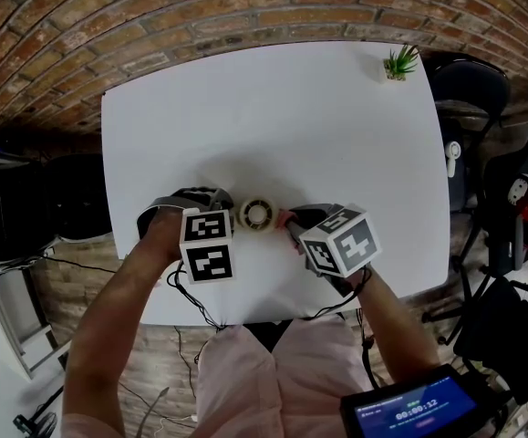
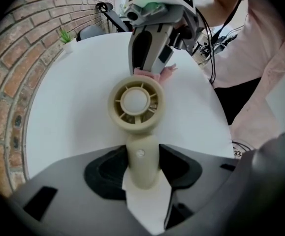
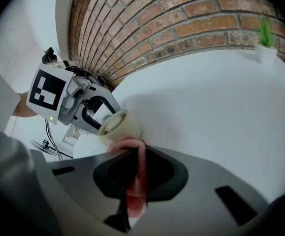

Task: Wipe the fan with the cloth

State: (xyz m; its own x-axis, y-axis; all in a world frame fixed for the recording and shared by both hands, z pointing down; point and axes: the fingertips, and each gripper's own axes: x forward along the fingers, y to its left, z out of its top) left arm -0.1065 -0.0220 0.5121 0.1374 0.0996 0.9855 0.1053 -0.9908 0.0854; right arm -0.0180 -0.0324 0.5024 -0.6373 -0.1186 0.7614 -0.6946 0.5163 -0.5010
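My left gripper is clamped on the handle of the fan. My right gripper pinches a thin fold of the pink cloth, whose free end presses against the rim of the fan's head, low over the near part of the tabletop. Since I hold the fan only by its handle, a hard push from the cloth could, I judge, twist it in my grip. The narrow pinch could also let the cloth drag free or snag in the vanes. I count two grippers, one fan, one cloth, one tabletop, and one potted plant at the far corner.
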